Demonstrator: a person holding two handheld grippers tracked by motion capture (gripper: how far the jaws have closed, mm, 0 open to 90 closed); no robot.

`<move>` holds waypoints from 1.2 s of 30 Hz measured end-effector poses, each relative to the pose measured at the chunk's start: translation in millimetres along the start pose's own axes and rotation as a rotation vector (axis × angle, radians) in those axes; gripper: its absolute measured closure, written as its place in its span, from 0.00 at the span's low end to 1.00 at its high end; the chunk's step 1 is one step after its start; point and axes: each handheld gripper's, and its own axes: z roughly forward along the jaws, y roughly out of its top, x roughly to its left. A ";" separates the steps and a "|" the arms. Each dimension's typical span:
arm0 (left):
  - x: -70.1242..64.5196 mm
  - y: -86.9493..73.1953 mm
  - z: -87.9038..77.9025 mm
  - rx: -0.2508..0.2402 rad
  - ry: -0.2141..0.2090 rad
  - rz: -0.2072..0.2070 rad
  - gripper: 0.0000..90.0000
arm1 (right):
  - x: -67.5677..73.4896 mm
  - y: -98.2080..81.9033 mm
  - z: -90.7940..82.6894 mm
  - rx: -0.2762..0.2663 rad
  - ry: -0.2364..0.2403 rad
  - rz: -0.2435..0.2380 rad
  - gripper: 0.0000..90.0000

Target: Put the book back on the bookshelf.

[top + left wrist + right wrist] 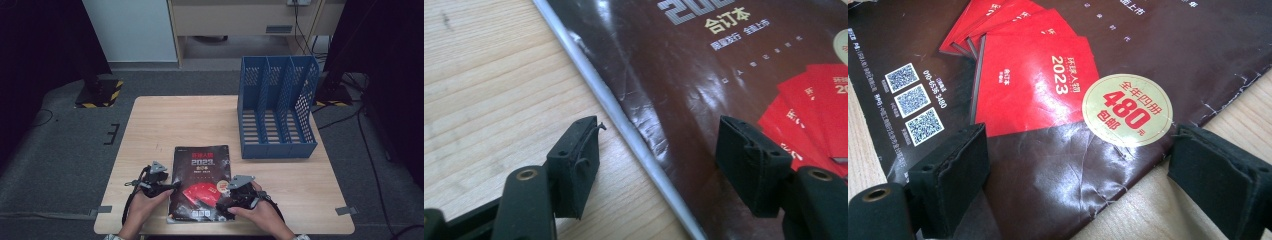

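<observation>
Near the tabletop's [150, 125] six o'clock edge lies the magazine [200, 182], flat, cover up. The left tongs [172, 186] sit at its nine o'clock edge, spread astride that edge without pinching it. The right tongs [223, 196] lie at its three o'clock edge, spread over the cover. A blue file rack [277, 107] stands well apart toward one o'clock.

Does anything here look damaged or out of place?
Yes: the dark magazine is worn. Its glossy cover is creased and cracked near the corner between the right tongs, and it lies slightly askew on the table. The blue file rack looks fine.
</observation>
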 end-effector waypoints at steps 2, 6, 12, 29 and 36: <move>-2.3 1.0 1.9 -0.007 -0.022 -0.005 0.38 | 1.5 0.2 0.7 -0.002 -0.006 0.004 0.10; -0.7 1.7 2.5 -0.015 -0.044 -0.024 0.40 | 3.5 1.0 1.8 0.002 -0.016 0.007 0.09; 5.7 1.9 0.3 -0.042 -0.070 -0.082 0.47 | 6.9 1.9 3.2 0.007 -0.033 0.020 0.07; -2.5 3.4 -7.7 -0.075 -0.171 -0.102 0.56 | 10.6 -0.1 3.0 -0.007 -0.042 0.025 0.08; 2.5 14.2 -9.8 -0.160 -0.222 -0.113 0.56 | 11.0 0.0 3.3 -0.007 -0.038 0.025 0.07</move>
